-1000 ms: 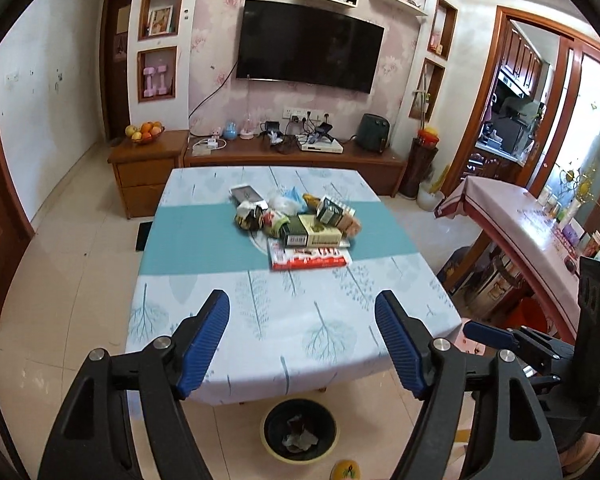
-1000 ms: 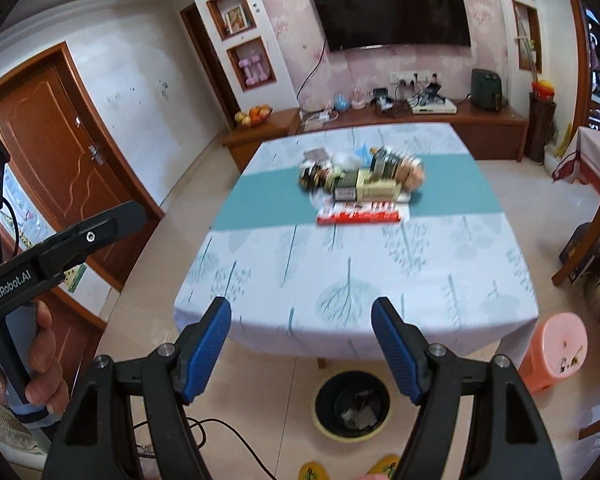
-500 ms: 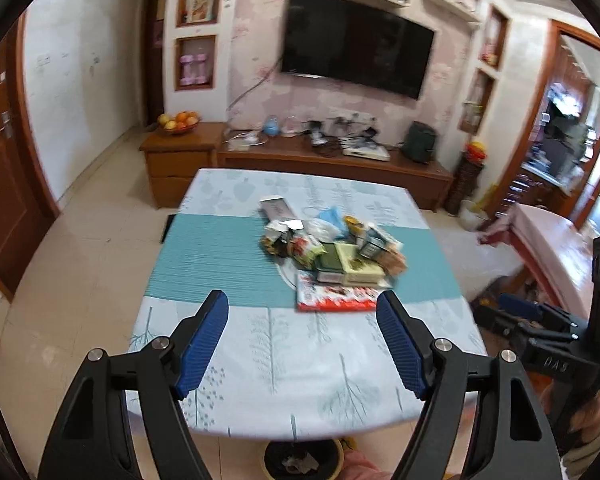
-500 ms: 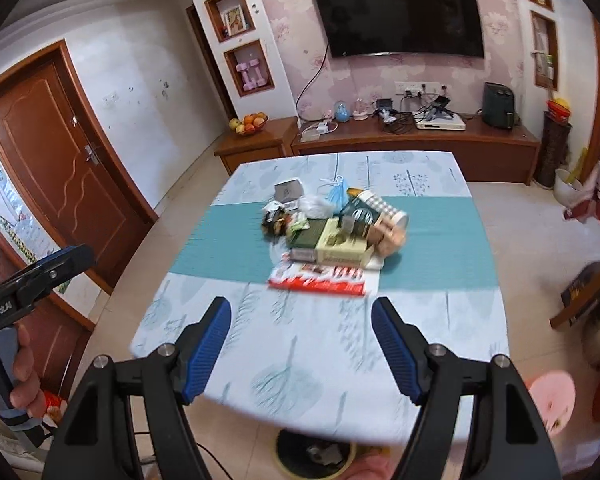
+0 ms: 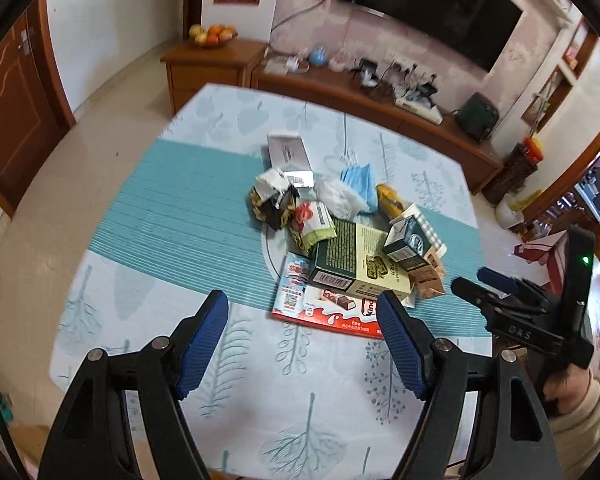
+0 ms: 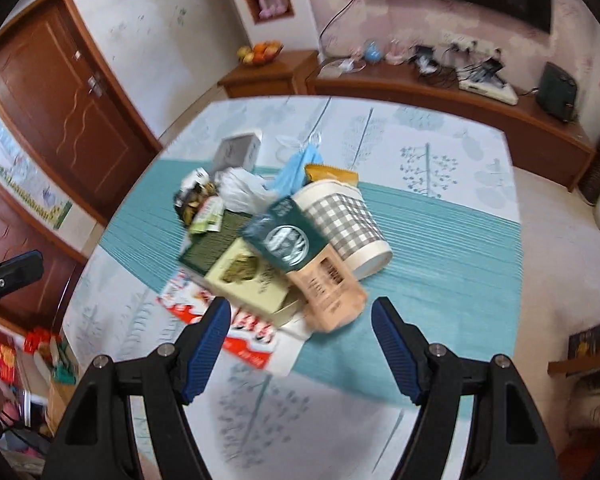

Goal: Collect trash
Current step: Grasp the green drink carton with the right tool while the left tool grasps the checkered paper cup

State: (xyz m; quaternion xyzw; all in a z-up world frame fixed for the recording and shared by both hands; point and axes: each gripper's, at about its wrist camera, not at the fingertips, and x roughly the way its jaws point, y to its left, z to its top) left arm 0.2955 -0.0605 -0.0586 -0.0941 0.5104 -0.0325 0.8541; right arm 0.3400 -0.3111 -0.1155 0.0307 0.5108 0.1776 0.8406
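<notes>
A: Left wrist view first: our left gripper point(image 5: 302, 318) hangs over the near part of the table point(image 5: 140, 304), its blue pads spread wide with nothing between them. What do we read on the pile?

B: Nearest us lies a flat red box point(image 5: 324, 308) with "Kinder" partly legible, though our right-side pad point(image 5: 400, 344) covers the end of the word. On top of it sits a green and cream box point(image 5: 352, 264) with a barcode on its end; its print is too small for us to read.

A: And the right side?

B: In the right wrist view our right gripper point(image 6: 302, 322) is just as wide apart and touches nothing. It hovers just above the pile's near edge, over the red box point(image 6: 236, 328) and a tan packet point(image 6: 328, 292) with a barcode.

A: Any brand there?

B: A dark green carton point(image 6: 288, 236) carries a round white emblem; the frame is blurred, so we cannot read its lettering. Behind it a checked paper cup point(image 6: 348, 224) lies on its side on the teal band of the cloth.

A: The rest of the trash?

B: All in one heap at the table's middle: a blue face mask point(image 5: 360, 184), a white plastic bag point(image 5: 336, 196), a crumpled snack wrapper point(image 5: 272, 200) and a grey box point(image 5: 288, 152) at the far side. In the left view we also see the right gripper point(image 5: 496, 292) at the table's right edge, marked "DAS".
</notes>
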